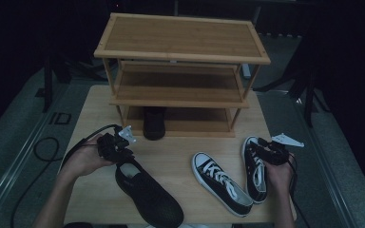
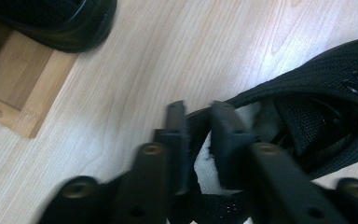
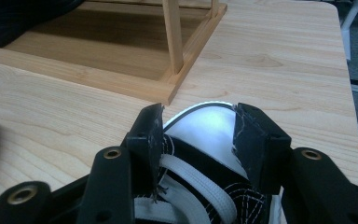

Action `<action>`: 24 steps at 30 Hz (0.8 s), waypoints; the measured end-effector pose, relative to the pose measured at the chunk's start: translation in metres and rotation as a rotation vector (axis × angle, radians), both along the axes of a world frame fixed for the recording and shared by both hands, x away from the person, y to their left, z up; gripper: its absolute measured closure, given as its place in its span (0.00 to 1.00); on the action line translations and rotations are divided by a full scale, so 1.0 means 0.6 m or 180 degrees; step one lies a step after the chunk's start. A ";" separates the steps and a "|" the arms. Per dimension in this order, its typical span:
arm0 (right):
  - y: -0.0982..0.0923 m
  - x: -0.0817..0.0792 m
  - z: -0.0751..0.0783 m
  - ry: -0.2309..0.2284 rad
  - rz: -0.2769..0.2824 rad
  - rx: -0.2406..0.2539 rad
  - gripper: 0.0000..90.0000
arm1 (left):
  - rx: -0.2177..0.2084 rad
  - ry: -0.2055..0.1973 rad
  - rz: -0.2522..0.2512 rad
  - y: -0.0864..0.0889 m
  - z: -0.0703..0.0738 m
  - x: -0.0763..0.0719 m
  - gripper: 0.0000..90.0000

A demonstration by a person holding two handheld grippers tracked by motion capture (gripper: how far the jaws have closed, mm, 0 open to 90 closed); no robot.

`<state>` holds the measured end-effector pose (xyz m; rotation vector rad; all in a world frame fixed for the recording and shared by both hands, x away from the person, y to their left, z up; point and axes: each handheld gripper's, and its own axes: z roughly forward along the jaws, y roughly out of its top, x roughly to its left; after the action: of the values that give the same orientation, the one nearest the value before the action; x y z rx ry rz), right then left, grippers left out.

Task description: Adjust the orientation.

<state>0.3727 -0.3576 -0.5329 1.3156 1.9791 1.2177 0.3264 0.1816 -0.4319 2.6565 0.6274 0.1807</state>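
While the person's hands are reaching in over the near edge of the wooden tabletop (image 1: 95,109), the left gripper (image 1: 119,145) is pinching the heel collar of a black mesh slip-on shoe (image 1: 147,194) lying near the near-left corner, one jaw inside the opening and one outside. The right gripper (image 1: 272,151) is straddling the white rubber toe cap of a black canvas sneaker (image 1: 255,171) by the right edge; whether its pads are pressing is unclear. Its mate, a second laced sneaker (image 1: 221,184), is lying just beside it. For a clean lift, the collar grip should be sitting deep, since soft mesh is likely to fold. Farther back, a slatted bamboo shoe rack (image 1: 180,52) is holding one dark shoe (image 1: 154,122) on its lowest tier.
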 end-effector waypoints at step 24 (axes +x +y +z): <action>0.000 0.000 0.000 -0.0005 -0.0006 0.0001 0.58 | -0.0160 -0.0167 0.1092 0.090 -0.007 0.034 0.97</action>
<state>0.3727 -0.3575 -0.5331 1.3159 1.9765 1.2177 0.3470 0.2354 -0.4359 2.4693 1.0523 0.3248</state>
